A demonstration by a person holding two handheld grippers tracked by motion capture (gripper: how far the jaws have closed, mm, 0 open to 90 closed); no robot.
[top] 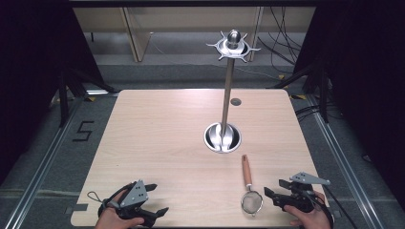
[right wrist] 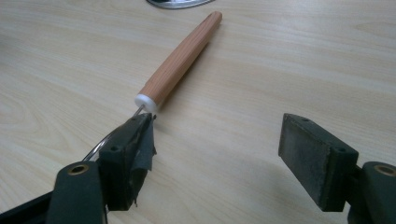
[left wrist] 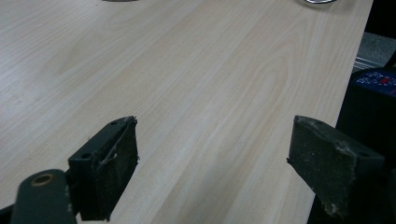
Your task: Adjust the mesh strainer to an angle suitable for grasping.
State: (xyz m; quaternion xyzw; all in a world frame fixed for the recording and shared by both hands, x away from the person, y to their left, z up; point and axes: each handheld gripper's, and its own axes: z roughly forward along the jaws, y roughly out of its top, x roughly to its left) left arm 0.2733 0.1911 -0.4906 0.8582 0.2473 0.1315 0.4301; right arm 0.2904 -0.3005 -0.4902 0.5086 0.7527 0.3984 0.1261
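The right gripper and left gripper rest at the near edge of the pale wooden table, both with fingers spread and holding nothing. A wooden-handled strainer lies just beside the right gripper. A metal stand rises behind it; grey floor and black curtains surround.

Table: pale wood grain. Strainer: reddish-brown wooden handle, white collar, silver mesh bowl. Stand: shiny silver pole, base, hook ring. Grippers: black jaws, grey top plates. Floor: dark grey.
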